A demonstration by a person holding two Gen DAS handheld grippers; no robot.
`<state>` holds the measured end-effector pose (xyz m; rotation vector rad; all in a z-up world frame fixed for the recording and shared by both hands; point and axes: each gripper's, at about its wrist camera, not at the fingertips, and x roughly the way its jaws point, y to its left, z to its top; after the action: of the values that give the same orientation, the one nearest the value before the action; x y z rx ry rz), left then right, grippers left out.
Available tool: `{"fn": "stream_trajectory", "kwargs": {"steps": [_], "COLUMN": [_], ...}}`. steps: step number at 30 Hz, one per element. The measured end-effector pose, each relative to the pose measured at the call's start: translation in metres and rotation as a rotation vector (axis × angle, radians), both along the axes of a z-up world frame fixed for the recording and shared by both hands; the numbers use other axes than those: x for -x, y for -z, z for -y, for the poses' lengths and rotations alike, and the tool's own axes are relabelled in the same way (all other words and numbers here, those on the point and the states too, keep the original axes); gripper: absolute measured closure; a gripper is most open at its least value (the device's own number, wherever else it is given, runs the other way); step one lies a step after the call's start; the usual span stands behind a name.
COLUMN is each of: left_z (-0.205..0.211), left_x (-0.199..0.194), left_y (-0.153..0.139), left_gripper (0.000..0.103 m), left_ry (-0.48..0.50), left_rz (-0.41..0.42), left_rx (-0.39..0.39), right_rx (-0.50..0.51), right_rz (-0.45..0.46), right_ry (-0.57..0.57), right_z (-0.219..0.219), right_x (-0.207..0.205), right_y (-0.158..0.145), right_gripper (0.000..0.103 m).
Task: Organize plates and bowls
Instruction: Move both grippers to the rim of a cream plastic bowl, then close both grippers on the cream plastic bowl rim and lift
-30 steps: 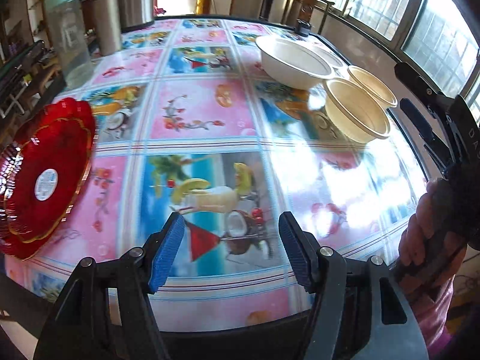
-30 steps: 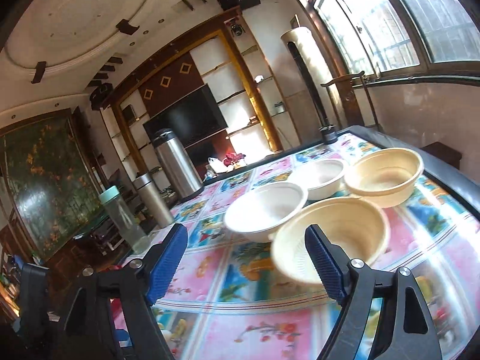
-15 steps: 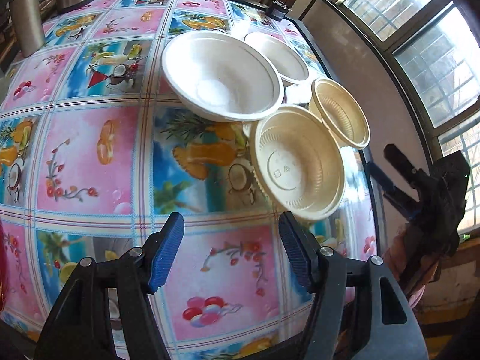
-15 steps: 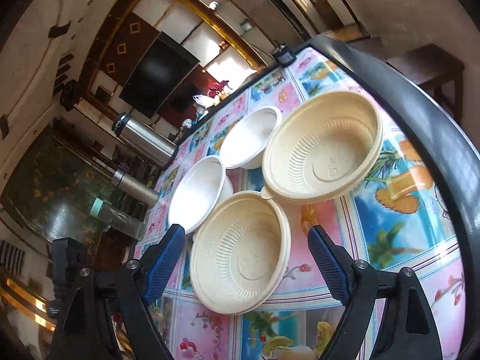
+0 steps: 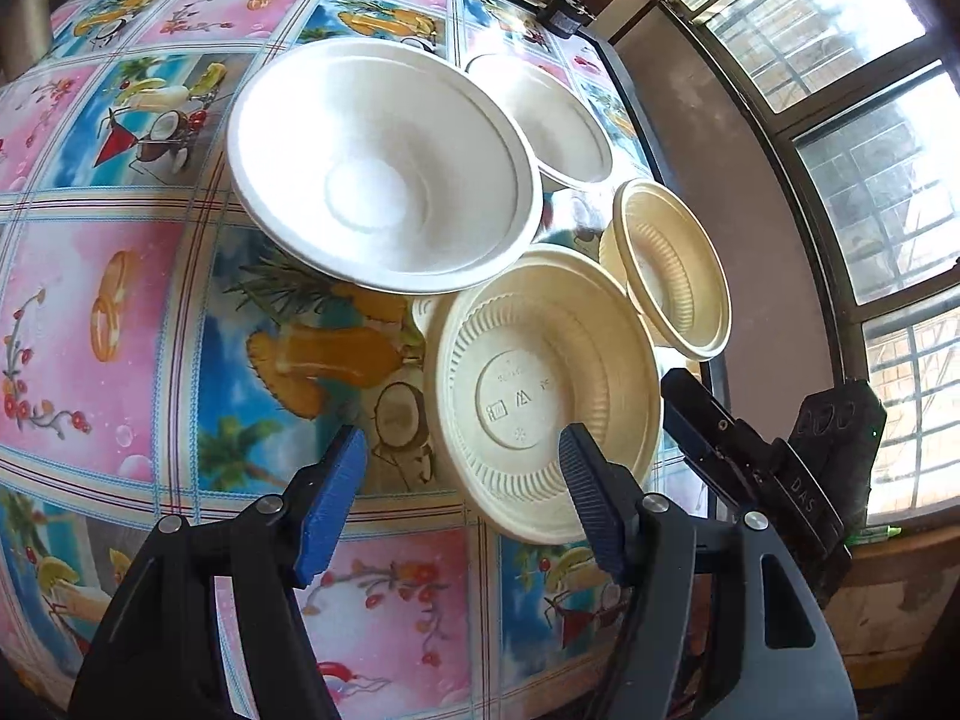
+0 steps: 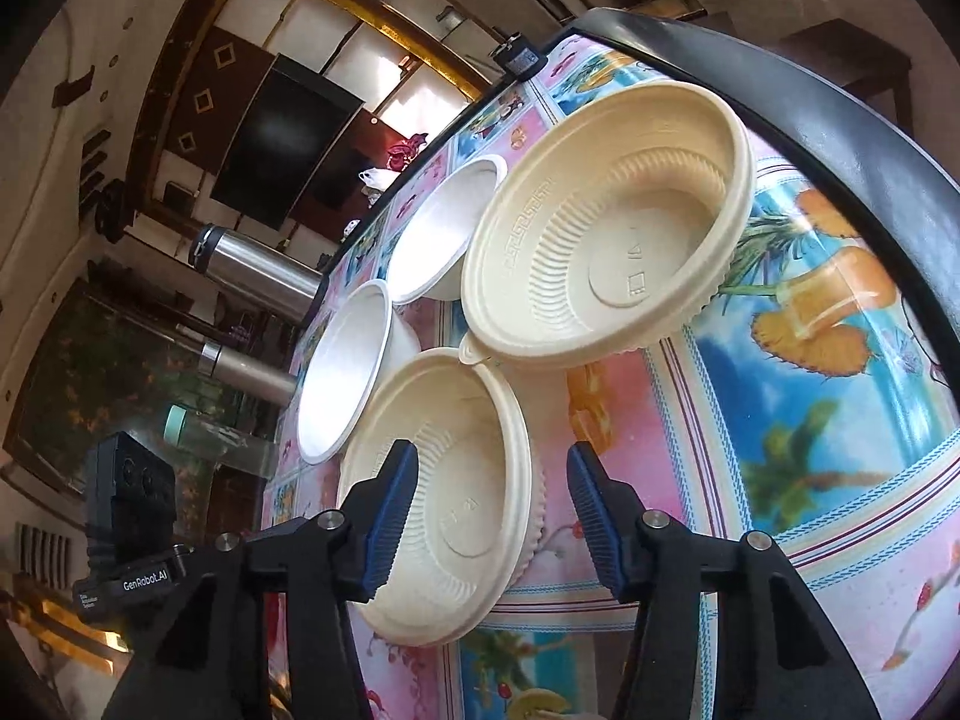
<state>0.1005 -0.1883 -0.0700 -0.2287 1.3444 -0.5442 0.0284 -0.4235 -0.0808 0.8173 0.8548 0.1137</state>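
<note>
Four disposable bowls cluster near the table's window-side edge. A large white bowl (image 5: 378,168) and a smaller white bowl (image 5: 552,120) sit behind two cream ribbed bowls: a near one (image 5: 540,396) and a farther one (image 5: 666,270). My left gripper (image 5: 459,492) is open just in front of the near cream bowl, its right finger over the rim. My right gripper (image 6: 489,510) is open with the near cream bowl's (image 6: 444,480) right rim between its fingers. The other cream bowl (image 6: 612,240) and both white bowls (image 6: 348,372) lie beyond. The right gripper (image 5: 750,450) shows in the left wrist view.
The table (image 5: 102,312) wears a glossy pink and blue fruit-print cloth with a dark edge (image 6: 840,120). Steel flasks (image 6: 252,264) and a clear jar with a green lid (image 6: 210,438) stand at its far side. Windows (image 5: 870,180) line the right wall.
Both grippers have moved in toward the bowl cluster and tilted down over it. The red plate seen a second ago has left the left wrist view. Both stay open.
</note>
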Motion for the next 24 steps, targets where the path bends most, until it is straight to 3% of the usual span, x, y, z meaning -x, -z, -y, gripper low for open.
{"fn": "stream_trajectory", "kwargs": {"steps": [2,14,18,21,24], "left_z": [0.004,0.016,0.019,0.019,0.016], "left_x": [-0.001,-0.002,-0.003,-0.004,-0.006], "left_y": [0.001,0.003,0.005,0.007,0.010], "left_gripper": [0.037,0.038,0.063,0.073,0.079], "left_ry": [-0.001,-0.036,-0.029,-0.027,-0.037], "left_rz": [0.002,0.102,0.115,0.119,0.116], "left_rx": [0.005,-0.050,-0.056,-0.070,-0.069], "right_rx": [0.007,-0.004,0.000,-0.001,0.017], "right_rz": [-0.010,-0.017,-0.006,-0.011,-0.020], "right_ry": [0.007,0.005,0.012,0.028,0.033], "right_z": [0.000,-0.004,-0.003,-0.001,-0.001], "right_x": [0.001,-0.002,-0.002,-0.001,-0.002], "right_y": [0.000,0.002,0.000,0.001,0.001], "right_gripper": [0.057,0.058,0.058,0.060,0.071]}}
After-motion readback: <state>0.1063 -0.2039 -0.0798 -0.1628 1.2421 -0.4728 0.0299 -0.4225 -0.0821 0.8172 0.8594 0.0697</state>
